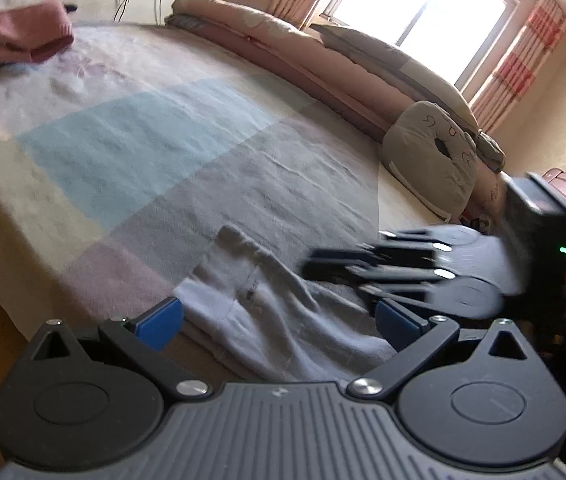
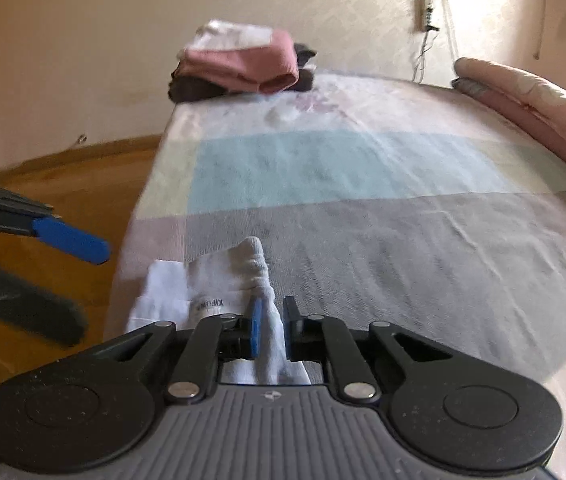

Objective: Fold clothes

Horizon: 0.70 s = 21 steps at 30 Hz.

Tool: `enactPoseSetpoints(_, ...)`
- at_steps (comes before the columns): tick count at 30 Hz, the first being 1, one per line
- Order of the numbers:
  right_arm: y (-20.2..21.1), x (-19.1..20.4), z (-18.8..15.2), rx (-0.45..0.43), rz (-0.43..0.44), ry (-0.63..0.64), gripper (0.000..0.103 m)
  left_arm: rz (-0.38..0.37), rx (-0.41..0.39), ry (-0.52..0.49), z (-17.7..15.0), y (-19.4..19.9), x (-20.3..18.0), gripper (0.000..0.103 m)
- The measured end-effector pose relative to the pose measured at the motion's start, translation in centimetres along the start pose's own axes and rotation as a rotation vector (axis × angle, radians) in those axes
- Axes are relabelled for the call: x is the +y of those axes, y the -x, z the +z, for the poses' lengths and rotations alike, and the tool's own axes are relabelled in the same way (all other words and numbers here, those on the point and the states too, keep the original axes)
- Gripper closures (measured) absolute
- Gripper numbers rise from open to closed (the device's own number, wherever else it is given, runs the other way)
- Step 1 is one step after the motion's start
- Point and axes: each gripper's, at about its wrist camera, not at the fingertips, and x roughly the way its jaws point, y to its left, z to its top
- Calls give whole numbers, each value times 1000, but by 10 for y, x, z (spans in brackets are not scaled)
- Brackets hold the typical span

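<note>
A white garment [image 2: 187,292], small and partly folded, lay near the front corner of the bed [image 2: 403,240], on the grey and pink squares of the patchwork cover. The right tongs [image 2: 271,322] were nearly closed on a bunched ridge of that white cloth; the fabric ran up between the two pads and seemed pinched there, so I judged it gripped. The left tongs [image 1: 279,322] stood wide open, their blue pads on either side of the same garment with clear space between pad and cloth, holding nothing. At the far corner of the bed a stack of folded clothes [image 2: 243,66] was already made: a pink piece on top with something white above it and dark items beneath. That suggested several pieces were done and this white one was the piece in hand, with its fold only begun; the lifted edge was not yet laid over and the shape was not yet tidy. Whether more clothes waited to be folded could not be told, since none showed on the bare cover. A rolled quilt [image 1: 283,44] and a cushion [image 1: 431,160] lay along the window side. Both views were blurred, and the garment's kind was hard to make out; a small printed label showed but could not be read with confidence. Its near end was hidden under the right tongs' body, and the person holding the tools was barely in view.
</note>
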Motion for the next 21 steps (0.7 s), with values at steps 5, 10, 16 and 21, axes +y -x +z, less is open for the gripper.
enactPoseSetpoints(5,53,10,-34,71,11,39,81,0,-8,-17,5,-4,-2,1)
enactPoseSetpoints(10,93,35,-84,162,23,66,76,-7,27,-66,4,-31,-13,1)
enactPoseSetpoints(16,115,49,-115,196,-7,32,78,22,80,-147,-8,-61,-30,1)
enactPoseSetpoints(21,121,52,-129,218,-53,38,103,71,82,-206,-18,-66,-37,1)
